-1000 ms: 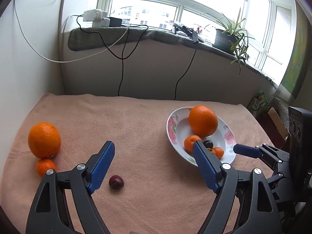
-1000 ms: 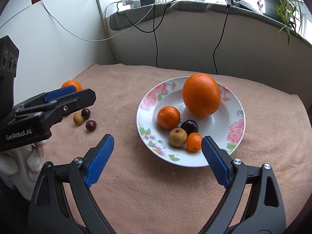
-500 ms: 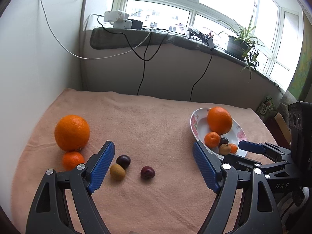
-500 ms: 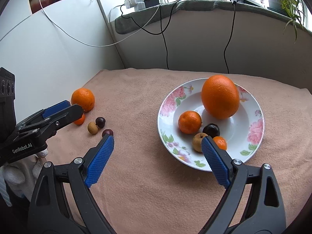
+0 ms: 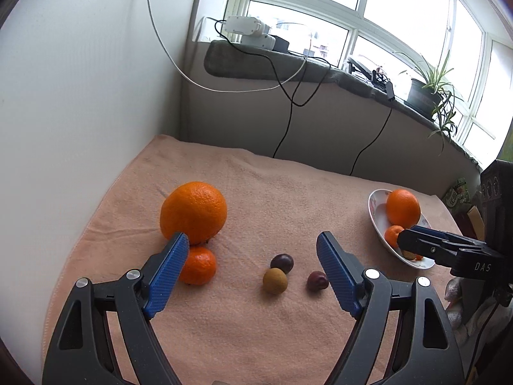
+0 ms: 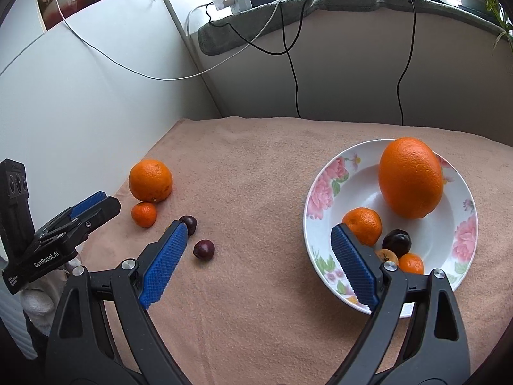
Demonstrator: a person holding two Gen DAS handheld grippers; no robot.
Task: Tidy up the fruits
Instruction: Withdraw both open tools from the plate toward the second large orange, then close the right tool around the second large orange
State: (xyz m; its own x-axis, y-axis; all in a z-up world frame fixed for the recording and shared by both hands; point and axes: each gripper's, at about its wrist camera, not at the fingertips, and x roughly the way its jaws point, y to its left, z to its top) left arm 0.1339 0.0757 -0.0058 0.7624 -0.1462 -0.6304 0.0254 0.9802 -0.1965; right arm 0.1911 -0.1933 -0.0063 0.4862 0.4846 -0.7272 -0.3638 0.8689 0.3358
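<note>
On the peach cloth lie a big orange [image 5: 193, 213], a small mandarin [image 5: 198, 265], a yellow-brown fruit [image 5: 274, 281] and two dark plums [image 5: 282, 263] [image 5: 317, 281]. My left gripper [image 5: 250, 271] is open and empty, hovering just short of these fruits. A flowered white plate [image 6: 332, 173] holds a big orange [image 6: 410, 178], a mandarin [image 6: 364, 224], a dark plum [image 6: 397, 242] and small orange fruits. My right gripper [image 6: 258, 264] is open and empty, over the cloth left of the plate. The loose orange [image 6: 150, 180] and a plum [image 6: 204, 249] also show in the right wrist view.
A white wall [image 5: 80, 112] borders the cloth on the left. A low wall with hanging cables [image 5: 288, 122] runs along the back under a window sill with a potted plant [image 5: 429, 93]. Boxes [image 5: 471, 221] stand past the right edge.
My left gripper has swung left, away from the plate, and now faces the loose fruits. My right gripper has also turned left, so the plate sits further right in its view.
</note>
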